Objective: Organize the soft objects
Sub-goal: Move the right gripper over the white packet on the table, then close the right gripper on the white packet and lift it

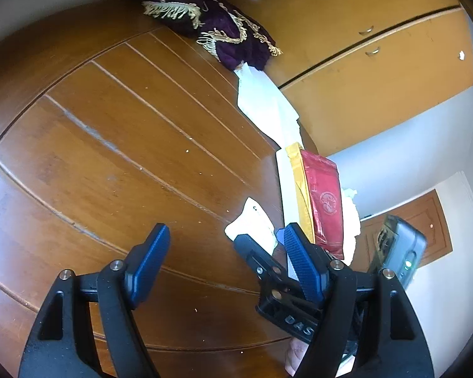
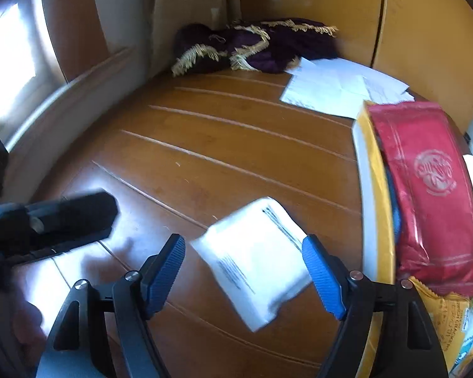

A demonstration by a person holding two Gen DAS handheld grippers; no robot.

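A white soft packet with dark print lies flat on the wooden table, between the spread blue fingers of my right gripper, which is open. The view is blurred and I cannot tell whether a pad touches the packet. In the left wrist view the same packet sits just ahead of my left gripper, which is open and holds nothing. A dark purple cloth with gold fringe is bunched at the table's far edge; it appears too in the left wrist view.
White papers lie beside the cloth. A red foil packet rests on a yellow envelope at the right, with more packets below it. Orange cabinet doors stand behind. The other tool's black frame reaches in from the left.
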